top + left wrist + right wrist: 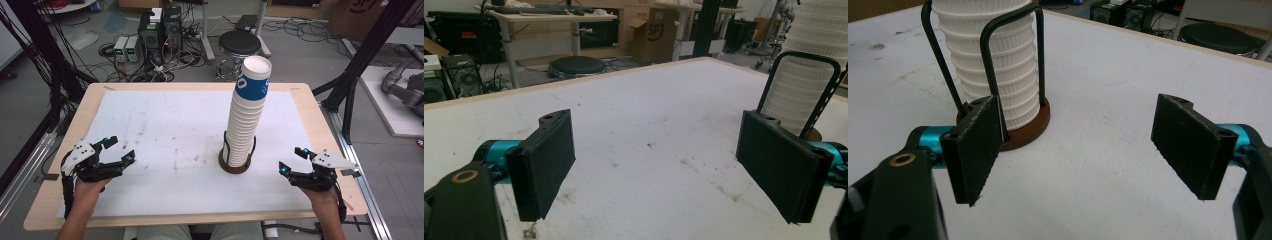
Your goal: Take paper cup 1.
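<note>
A tall stack of white ribbed paper cups (246, 117), the top one with a blue band, stands in a holder with a round brown base (234, 165) and black wire hoops, right of the table's middle. My left gripper (120, 148) rests near the front left edge, jaws open and empty. My right gripper (292, 160) rests at the front right, a short way right of the holder, also open and empty. The cup stack (998, 65) and brown base (1029, 127) stand close ahead in the right gripper view. The left gripper view has the stack (806, 75) at its far right.
A white sheet (165, 130) covers the wooden table (50, 195), with faint brown stains near its middle. Behind the table are a black stool (240, 44), computer boxes (160, 30) and cables on the floor. A black frame post (360, 55) rises at the right.
</note>
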